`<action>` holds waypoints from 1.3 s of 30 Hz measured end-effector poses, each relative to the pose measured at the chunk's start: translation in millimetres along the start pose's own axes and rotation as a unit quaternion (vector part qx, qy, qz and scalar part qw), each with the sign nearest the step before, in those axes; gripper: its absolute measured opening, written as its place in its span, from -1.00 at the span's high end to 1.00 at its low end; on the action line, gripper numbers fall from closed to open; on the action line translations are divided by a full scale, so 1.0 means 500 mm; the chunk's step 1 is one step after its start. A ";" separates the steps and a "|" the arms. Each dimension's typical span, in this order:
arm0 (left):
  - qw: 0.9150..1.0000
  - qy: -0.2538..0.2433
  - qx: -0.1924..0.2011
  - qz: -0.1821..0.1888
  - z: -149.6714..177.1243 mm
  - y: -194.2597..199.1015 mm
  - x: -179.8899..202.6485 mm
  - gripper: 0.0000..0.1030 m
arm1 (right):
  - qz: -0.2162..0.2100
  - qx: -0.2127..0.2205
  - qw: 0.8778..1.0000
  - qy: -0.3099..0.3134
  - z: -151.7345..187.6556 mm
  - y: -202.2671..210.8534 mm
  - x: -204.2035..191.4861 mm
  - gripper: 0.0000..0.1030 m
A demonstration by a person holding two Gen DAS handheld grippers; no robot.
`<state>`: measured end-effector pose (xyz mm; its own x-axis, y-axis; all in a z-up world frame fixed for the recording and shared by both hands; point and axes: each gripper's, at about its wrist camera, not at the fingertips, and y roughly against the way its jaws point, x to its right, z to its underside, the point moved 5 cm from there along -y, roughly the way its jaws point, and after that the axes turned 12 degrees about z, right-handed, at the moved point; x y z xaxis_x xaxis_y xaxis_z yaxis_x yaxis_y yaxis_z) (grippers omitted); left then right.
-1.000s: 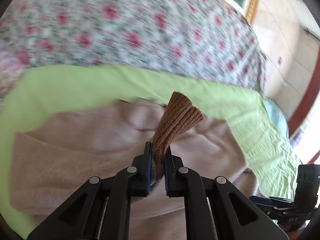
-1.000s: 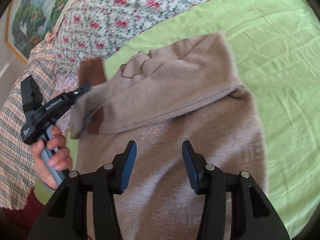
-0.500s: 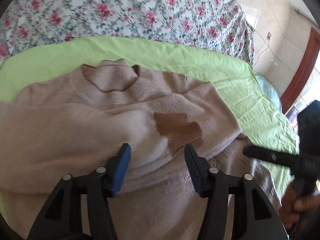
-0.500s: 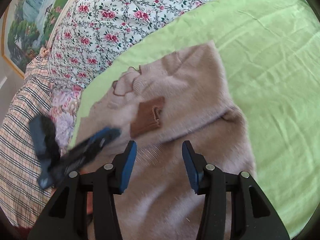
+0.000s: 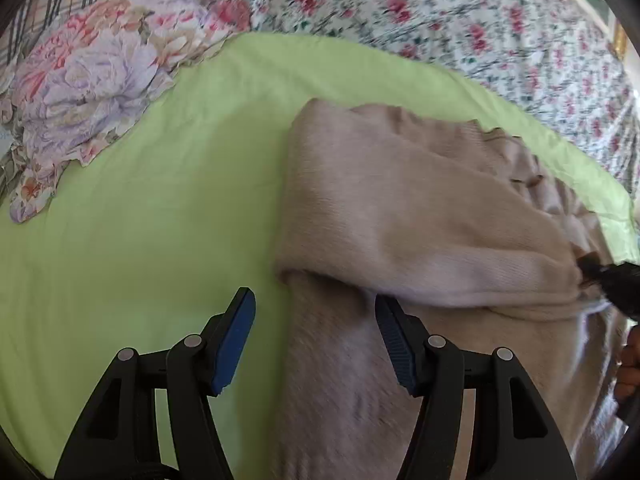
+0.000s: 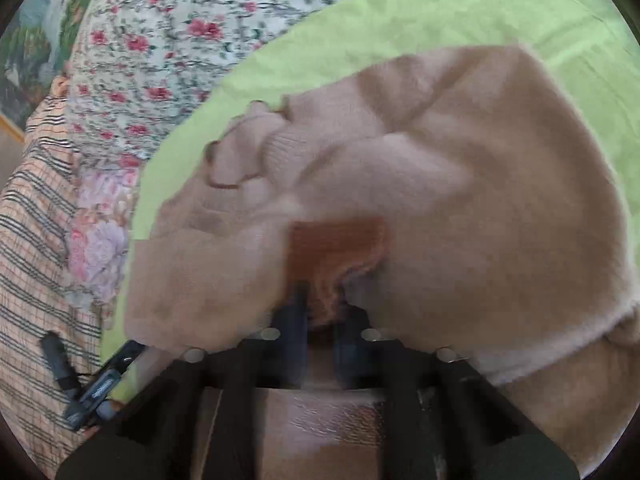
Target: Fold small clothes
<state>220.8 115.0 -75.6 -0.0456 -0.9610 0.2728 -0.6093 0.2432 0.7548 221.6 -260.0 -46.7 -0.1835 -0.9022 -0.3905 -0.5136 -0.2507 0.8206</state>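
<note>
beige sweater (image 5: 400, 208) folded, brown cuff (image 6: 336, 248) showing

Light green sheet (image 5: 152, 184) covers bed. Rose-print floral cover (image 5: 460, 20) lies behind it. Pastel floral cloth (image 5: 88, 80) bunched at sheet's far left edge. Plaid fabric (image 6: 36, 248) beside. Framed landscape picture (image 6: 28, 44) on wall.

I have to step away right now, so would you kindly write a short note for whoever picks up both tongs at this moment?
Left tongs: opening, empty, over the left edge of the beige sweater, holding nothing.
Right tongs: shut on the brown ribbed cuff that lies on the sweater's chest.
Sweater lies on the green sheet, neckline towards the floral bedding.
Done: both sleeves are folded in across the body.
Left: finish placing the cuff, then fold the body up and smooth it.
</note>
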 end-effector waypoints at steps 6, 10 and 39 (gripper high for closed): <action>1.000 0.005 0.008 -0.026 -0.036 -0.026 -0.003 0.17 | -0.017 0.124 0.992 0.001 -0.061 0.178 0.010 0.80; 0.999 0.023 0.038 -0.018 -0.025 -0.009 0.016 0.38 | 0.028 0.089 0.996 0.003 -0.029 0.140 0.069 0.80; 0.998 -0.048 0.020 0.032 -0.120 -0.086 0.051 0.84 | 0.126 0.040 0.989 0.063 0.021 0.062 0.106 0.74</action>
<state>293.4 87.9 -65.4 -0.1600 -0.9524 0.2595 -0.6341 0.3006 0.7124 186.9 -311.7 -46.3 -0.2103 -0.9704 -0.1191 -0.5306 0.0109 0.8475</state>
